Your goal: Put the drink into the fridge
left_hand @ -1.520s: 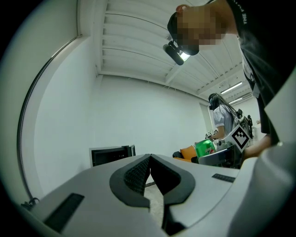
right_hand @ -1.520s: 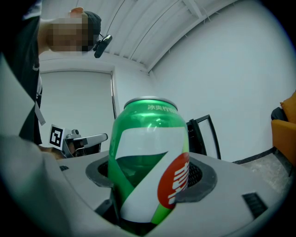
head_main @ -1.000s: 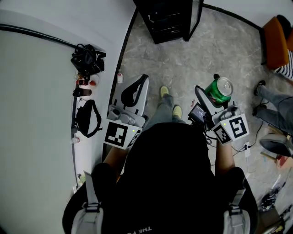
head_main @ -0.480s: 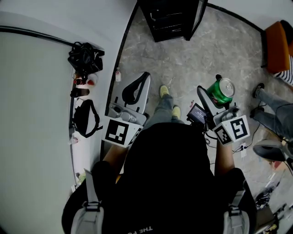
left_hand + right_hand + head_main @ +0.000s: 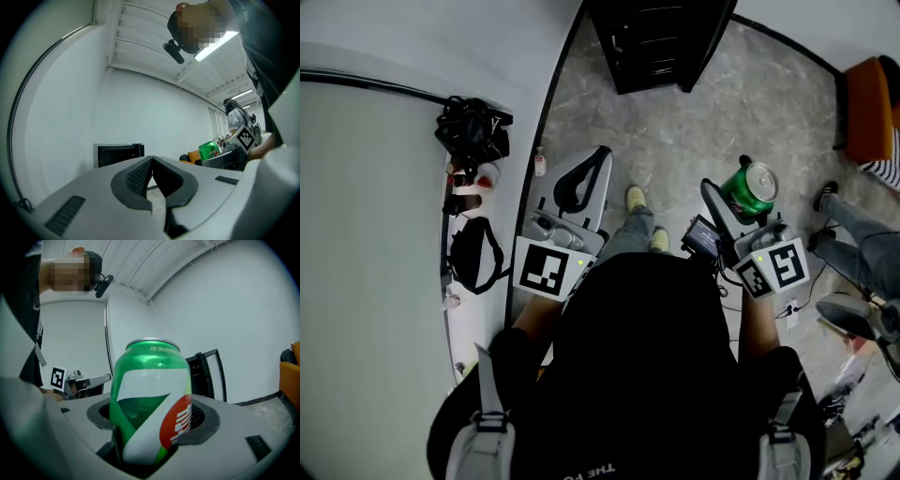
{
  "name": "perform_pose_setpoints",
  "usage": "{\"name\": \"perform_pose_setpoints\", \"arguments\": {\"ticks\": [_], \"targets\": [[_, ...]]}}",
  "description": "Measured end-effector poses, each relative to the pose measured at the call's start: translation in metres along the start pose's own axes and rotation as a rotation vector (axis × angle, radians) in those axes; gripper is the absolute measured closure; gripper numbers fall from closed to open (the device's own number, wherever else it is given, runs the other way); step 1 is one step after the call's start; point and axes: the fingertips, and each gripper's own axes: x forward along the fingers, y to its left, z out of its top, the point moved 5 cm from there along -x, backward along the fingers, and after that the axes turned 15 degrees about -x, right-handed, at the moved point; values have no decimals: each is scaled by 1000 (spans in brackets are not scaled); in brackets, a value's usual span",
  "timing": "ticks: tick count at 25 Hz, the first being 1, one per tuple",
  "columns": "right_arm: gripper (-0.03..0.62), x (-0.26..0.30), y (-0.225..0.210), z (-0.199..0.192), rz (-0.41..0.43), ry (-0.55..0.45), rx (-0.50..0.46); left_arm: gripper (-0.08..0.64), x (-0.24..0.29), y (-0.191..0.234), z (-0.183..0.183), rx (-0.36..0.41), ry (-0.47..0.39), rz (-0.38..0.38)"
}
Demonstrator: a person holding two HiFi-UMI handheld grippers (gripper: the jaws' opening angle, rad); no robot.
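two grippers were inspected. the right gripper (image 5: pixel 735 197) was clamped round the body of the green can (image 5: pixel 150 394), which stood upright above the floor and well short of the fridge (image 5: pixel 649 45). the left gripper (image 5: pixel 152 164) had its jaws pressed together on nothing. risk: the smooth can could slip or tip if the squeeze eased while walking, or strike the open door (image 5: pixel 709 45) on entry. against one second earlier, the fridge sat lower and larger in the head view; the hold on the can was unchanged.
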Motion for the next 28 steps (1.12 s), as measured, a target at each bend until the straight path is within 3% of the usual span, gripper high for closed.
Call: {"name": "perform_pose_setpoints", "arguments": {"ticks": [6, 22, 28], "targets": [[245, 44, -5, 8, 17, 0, -10, 549, 15, 38, 9, -6, -24, 10], [246, 85, -39, 32, 21, -20, -15, 549, 55, 68, 34, -2, -44, 19], [247, 114, -34, 35, 18, -14, -33, 549, 58, 99, 39, -8, -58, 8]]}}
